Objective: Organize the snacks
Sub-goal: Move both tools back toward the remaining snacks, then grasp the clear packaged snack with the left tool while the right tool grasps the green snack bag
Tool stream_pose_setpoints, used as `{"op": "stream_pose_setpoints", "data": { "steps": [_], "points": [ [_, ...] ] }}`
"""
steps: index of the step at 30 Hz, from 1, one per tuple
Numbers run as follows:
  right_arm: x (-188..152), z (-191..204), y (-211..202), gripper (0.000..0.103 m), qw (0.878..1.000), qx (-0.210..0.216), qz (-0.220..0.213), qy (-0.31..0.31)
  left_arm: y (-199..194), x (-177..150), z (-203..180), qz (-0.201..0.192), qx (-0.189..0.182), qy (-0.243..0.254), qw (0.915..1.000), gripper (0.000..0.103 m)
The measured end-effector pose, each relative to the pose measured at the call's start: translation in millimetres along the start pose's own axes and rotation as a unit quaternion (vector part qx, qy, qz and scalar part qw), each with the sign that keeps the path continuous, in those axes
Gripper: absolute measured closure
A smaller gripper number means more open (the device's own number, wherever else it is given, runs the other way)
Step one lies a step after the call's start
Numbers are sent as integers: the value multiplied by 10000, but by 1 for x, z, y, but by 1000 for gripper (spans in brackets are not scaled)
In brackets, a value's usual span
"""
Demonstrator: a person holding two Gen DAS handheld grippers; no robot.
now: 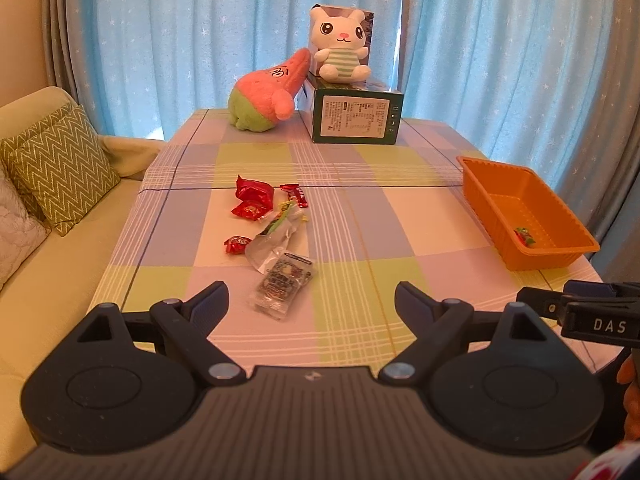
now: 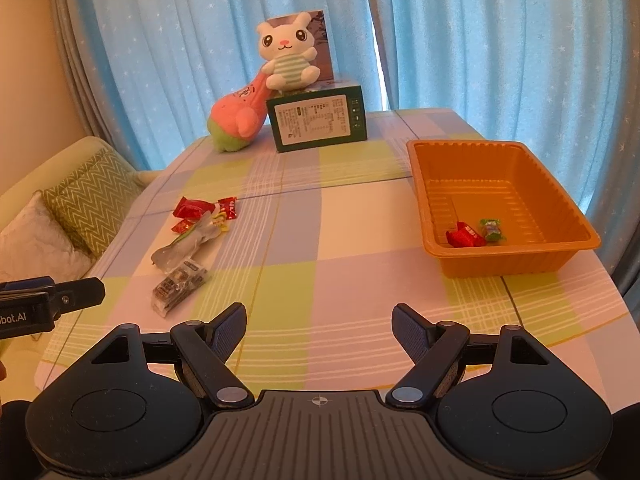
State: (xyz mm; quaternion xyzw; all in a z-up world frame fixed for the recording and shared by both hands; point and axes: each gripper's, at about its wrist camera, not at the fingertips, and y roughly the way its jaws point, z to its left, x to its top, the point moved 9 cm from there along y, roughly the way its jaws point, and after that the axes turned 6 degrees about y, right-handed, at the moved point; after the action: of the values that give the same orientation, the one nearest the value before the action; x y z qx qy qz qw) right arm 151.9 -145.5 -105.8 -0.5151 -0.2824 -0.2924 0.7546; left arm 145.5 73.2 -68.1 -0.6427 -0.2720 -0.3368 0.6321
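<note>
- Blue curtains with small white stars hang across the whole far side, and daylight glows through them.
- A grey outer curtain hangs at the far left, beside a beige wall.
- A pale yellow-green sofa runs along the left side of the table.
- A green zigzag cushion leans on the sofa back, with a pale grey cushion nearer.
- The table wears a pastel plaid cloth.
</note>
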Motion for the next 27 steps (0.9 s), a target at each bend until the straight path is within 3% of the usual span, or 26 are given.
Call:
{"op": "stream_pose_setpoints", "data": {
  "steps": [9,16,27],
  "points": [
    [2,11,25,24,10000,53,17,-75,31,0,13,250,-140,504,9983,16],
    [6,16,56,24,9999,54,98,-128,74,-3,16,502,-434,1072,9920,27],
    [10,20,108,24,9994,118,315,-102,147,-11,23,833,-738,1474,9828,47]
  ]
}}
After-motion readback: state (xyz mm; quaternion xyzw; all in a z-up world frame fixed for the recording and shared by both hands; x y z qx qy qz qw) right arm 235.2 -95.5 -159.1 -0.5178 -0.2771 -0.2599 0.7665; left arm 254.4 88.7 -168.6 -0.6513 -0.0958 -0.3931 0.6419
